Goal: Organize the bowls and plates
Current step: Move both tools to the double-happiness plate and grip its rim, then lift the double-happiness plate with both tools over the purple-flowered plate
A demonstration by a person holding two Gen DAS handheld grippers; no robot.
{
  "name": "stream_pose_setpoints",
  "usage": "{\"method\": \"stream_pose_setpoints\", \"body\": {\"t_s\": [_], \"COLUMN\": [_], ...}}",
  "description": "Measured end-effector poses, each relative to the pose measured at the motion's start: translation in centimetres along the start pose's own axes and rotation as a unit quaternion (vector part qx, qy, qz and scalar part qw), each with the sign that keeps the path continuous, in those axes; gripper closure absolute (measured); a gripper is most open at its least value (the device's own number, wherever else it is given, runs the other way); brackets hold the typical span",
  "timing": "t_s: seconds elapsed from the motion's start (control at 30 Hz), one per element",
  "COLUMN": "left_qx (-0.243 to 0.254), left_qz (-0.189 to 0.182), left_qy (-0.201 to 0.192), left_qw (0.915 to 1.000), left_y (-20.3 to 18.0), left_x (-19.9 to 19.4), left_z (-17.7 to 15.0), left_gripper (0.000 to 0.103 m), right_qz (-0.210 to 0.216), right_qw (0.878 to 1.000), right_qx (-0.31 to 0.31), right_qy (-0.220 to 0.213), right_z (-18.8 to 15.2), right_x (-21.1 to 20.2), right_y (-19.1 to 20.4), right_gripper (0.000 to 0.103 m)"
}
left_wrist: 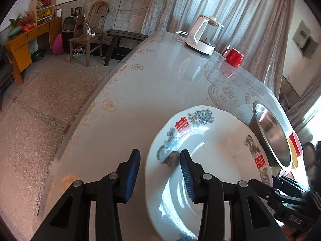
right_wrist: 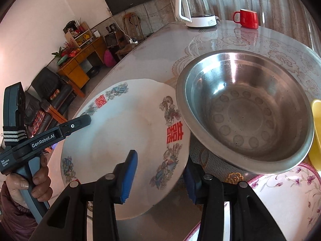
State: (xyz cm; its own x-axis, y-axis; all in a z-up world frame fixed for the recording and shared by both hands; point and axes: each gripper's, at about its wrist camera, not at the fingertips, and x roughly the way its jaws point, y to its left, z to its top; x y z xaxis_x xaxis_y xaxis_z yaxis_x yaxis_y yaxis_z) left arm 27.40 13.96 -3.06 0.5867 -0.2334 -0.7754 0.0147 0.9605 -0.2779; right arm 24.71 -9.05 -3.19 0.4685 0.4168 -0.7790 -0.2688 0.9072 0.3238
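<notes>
Open grippers (left_wrist: 159, 177) astride plate (left_wrist: 216, 156) rim

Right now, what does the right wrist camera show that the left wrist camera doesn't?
Only the right wrist view shows the inside bottom of the steel bowl, the pink floral plate at lower right, and the left gripper from outside, with the hand holding it. Only the left wrist view shows the bench beyond the table and the red item behind the bowl. Both show the white patterned plate with both grippers straddling its rim, the kettle, and the red mug.
</notes>
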Motion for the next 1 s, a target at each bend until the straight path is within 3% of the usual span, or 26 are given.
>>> {"method": "stream_pose_setpoints", "body": {"t_s": [0.1, 0.23, 0.4, 0.53, 0.67, 0.73, 0.87, 1.0], "left_qx": [0.009, 0.02, 0.031, 0.009, 0.033, 0.029, 0.017, 0.034], "left_qz": [0.012, 0.001, 0.003, 0.012, 0.015, 0.004, 0.005, 0.027], "left_qy": [-0.005, -0.006, 0.007, 0.014, 0.003, 0.008, 0.008, -0.002], "left_qw": [0.9999, 0.9998, 0.9995, 0.9998, 0.9993, 0.9996, 0.9998, 0.9991], "left_y": [-0.6, -0.2, -0.5, -0.4, -0.6, -0.3, -0.2, -1.1], "left_x": [-0.1, -1.0, -0.9, -0.9, -1.5, -1.5, -1.2, -1.4], "left_z": [-0.4, -1.5, -2.0, -1.6, -2.7, -2.8, -2.2, -2.9], "left_gripper": [0.068, 0.072, 0.07, 0.07, 0.07, 0.07, 0.07, 0.069], "right_qz": [-0.019, -0.026, -0.022, -0.033, -0.036, -0.045, -0.053, -0.059], "right_qw": [1.0, 0.999, 0.998, 0.996, 0.998, 0.997, 0.995, 0.996], "right_qx": [-0.014, -0.031, -0.061, -0.074, -0.058, -0.065, -0.082, -0.064], "right_qy": [0.002, 0.006, 0.022, 0.027, 0.015, 0.011, 0.019, 0.009], "right_z": [0.2, 0.1, 0.7, 0.5, 0.3, 0.2, 0.3, 0.1], "right_x": [0.5, 0.7, 1.1, 0.9, 0.7, 0.7, 1.0, 0.6], "right_y": [0.5, 0.8, 1.5, 1.6, 1.0, 1.1, 1.9, 1.6], "right_gripper": [0.058, 0.058, 0.04, 0.044, 0.058, 0.057, 0.044, 0.049]}}
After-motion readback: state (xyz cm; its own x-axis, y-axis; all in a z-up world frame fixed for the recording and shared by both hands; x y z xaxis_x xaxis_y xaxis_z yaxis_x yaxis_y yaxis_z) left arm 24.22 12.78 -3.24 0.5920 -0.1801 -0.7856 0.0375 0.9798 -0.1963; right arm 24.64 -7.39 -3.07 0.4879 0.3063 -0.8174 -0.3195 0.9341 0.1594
